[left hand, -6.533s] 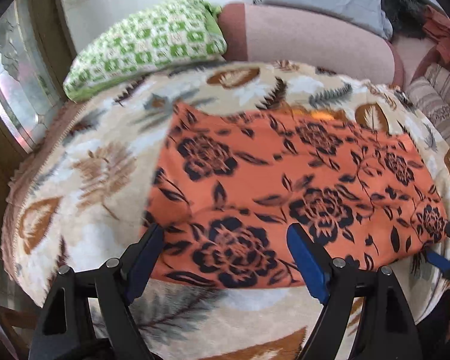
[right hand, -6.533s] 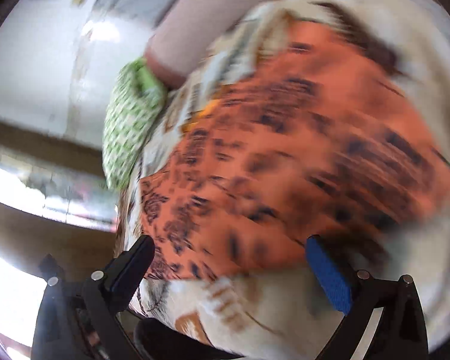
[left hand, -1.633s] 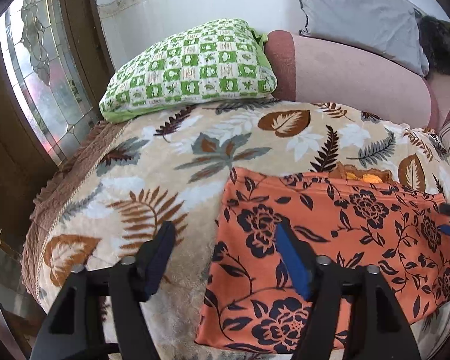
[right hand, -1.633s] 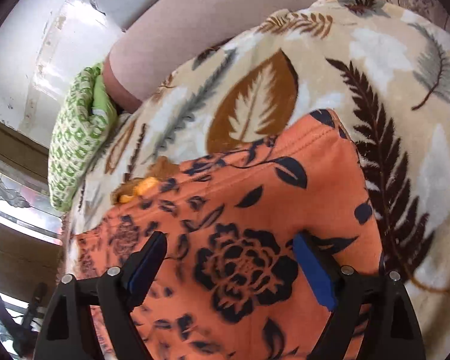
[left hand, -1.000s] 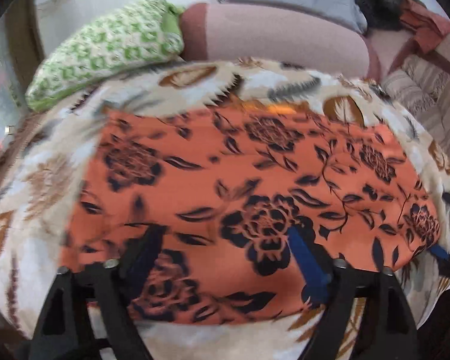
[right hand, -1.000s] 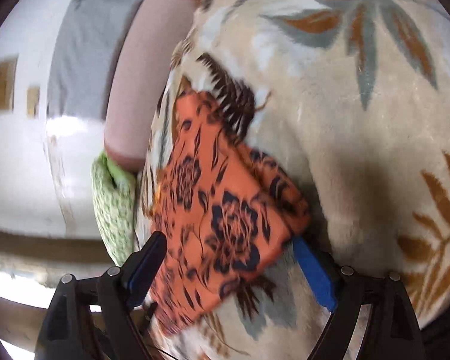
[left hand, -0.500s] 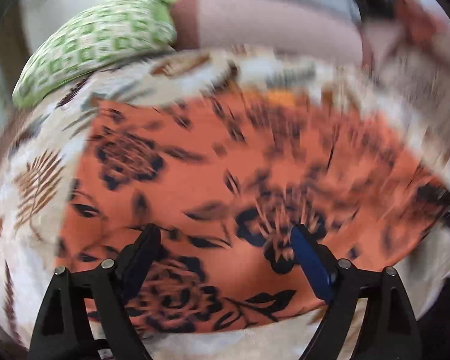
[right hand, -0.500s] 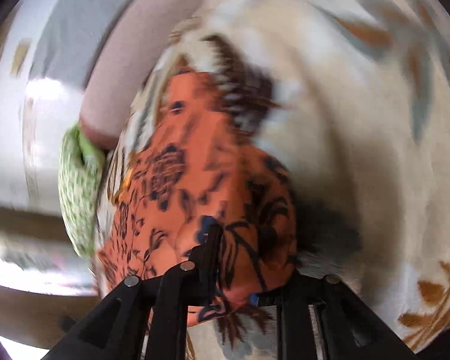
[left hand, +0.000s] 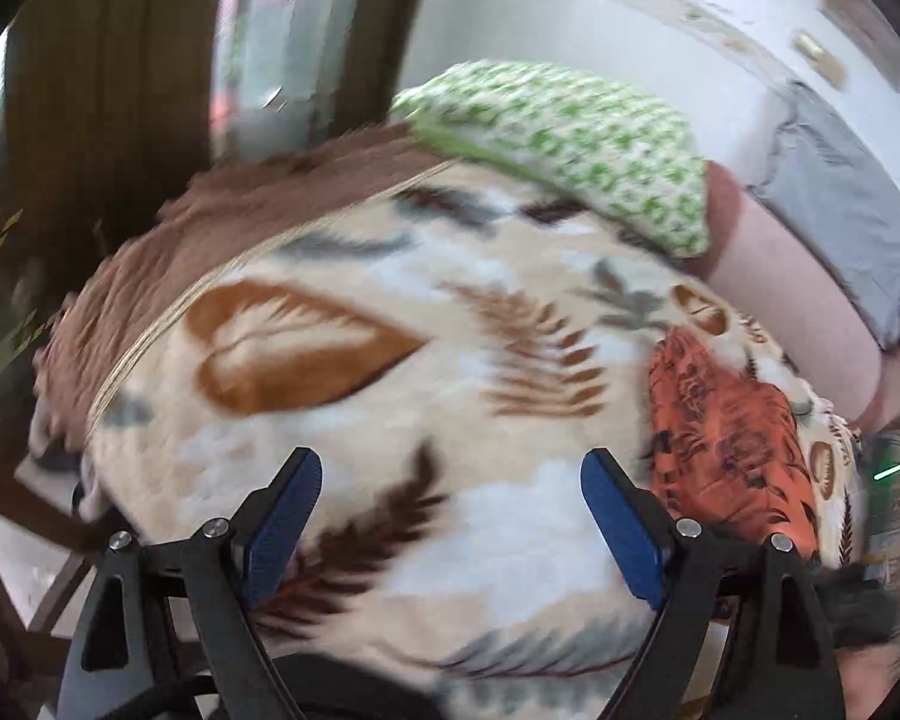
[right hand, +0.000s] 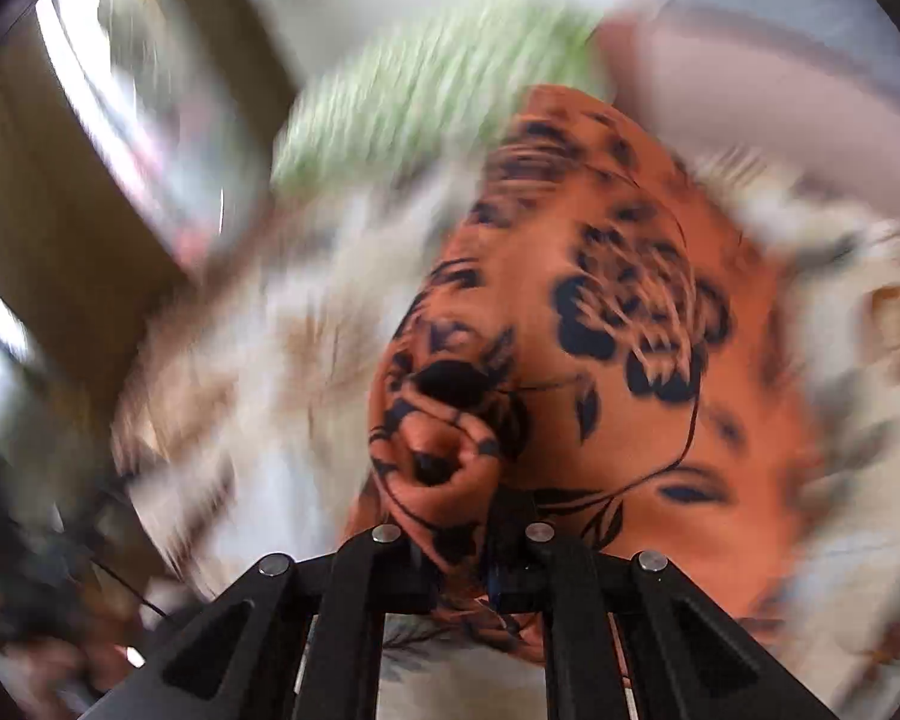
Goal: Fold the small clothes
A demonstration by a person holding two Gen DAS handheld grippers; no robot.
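An orange cloth with black flowers [right hand: 618, 312] lies on the leaf-print blanket [left hand: 390, 372]. My right gripper [right hand: 468, 546] is shut on a bunched corner of the cloth and holds it lifted over the rest of the cloth; the view is blurred. In the left wrist view the cloth [left hand: 726, 432] shows narrow at the right, to the right of my left gripper [left hand: 450, 510]. My left gripper is open and empty, its blue pads [left hand: 624, 522] over bare blanket.
A green checked pillow [left hand: 570, 138] lies at the far edge of the bed against a pink bolster [left hand: 792, 306] and a grey cushion [left hand: 846, 204]. A window and dark wooden frame [left hand: 90, 90] stand at the left. The blanket's brown fringe [left hand: 150, 264] marks the left edge.
My right gripper has closed on the cloth's corner and pulled it up and across. My left gripper has swung left, off the cloth, onto bare blanket.
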